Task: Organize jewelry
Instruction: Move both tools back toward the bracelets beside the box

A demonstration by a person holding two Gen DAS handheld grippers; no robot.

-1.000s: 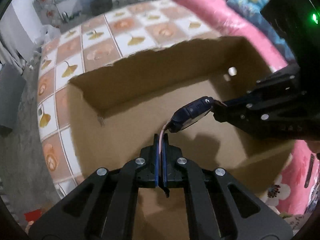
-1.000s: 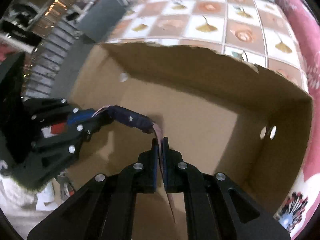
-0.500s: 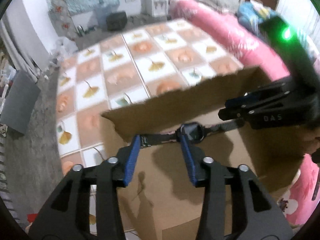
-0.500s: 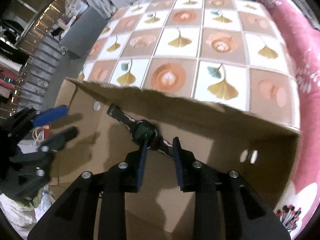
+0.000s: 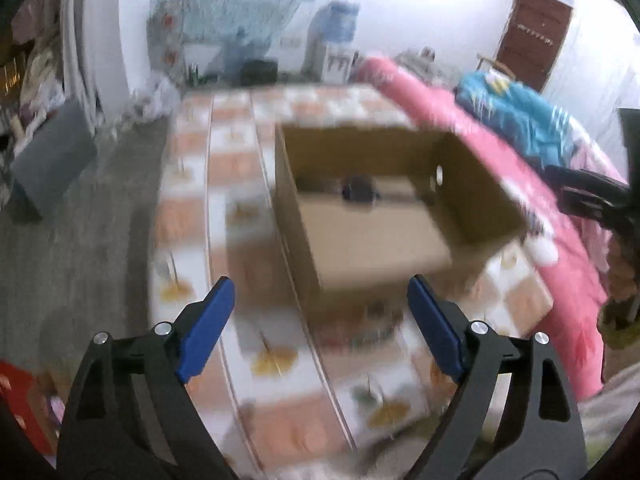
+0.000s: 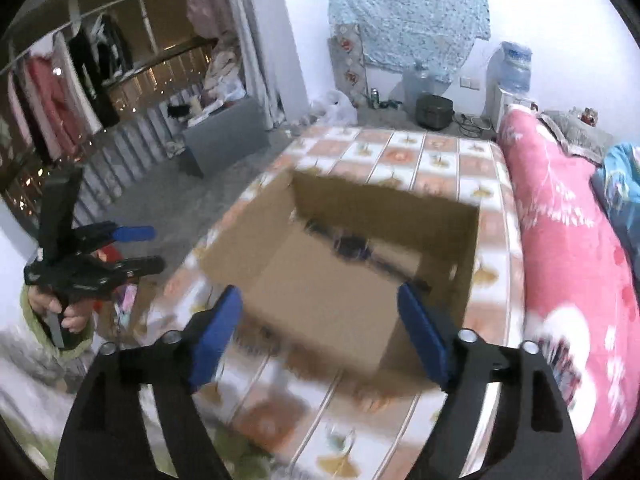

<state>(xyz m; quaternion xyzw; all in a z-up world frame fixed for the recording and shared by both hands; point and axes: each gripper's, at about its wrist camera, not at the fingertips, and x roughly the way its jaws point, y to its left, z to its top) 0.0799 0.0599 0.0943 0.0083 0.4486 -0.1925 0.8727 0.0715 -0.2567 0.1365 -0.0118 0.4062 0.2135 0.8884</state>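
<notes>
A dark wristwatch [image 5: 360,190] [image 6: 352,246] lies on the floor of an open cardboard box [image 5: 480,188] [image 6: 248,240], near its far wall; blur hides its detail. My left gripper [image 5: 320,284] is held back from the box's near side, its blue-padded jaws opening wide with nothing between them. My right gripper [image 6: 319,292] is also back from the box, its jaws opening and empty. In the right wrist view the left gripper [image 6: 154,249] shows at the left, held in a hand. One of the right gripper's fingers [image 5: 588,184] reaches in at the right edge of the left wrist view.
The box sits on a bed with a tile-patterned sheet [image 6: 404,156]. A pink quilt [image 6: 560,240] and a blue blanket [image 5: 516,120] lie along the right. On the floor stand a grey box [image 6: 224,136], a dark cooker [image 6: 434,112] and a water dispenser [image 6: 512,80].
Both grippers were shut on the watch strap inside the box. They opened, let go and pulled back and up out of the box. The watch now lies in the box.
</notes>
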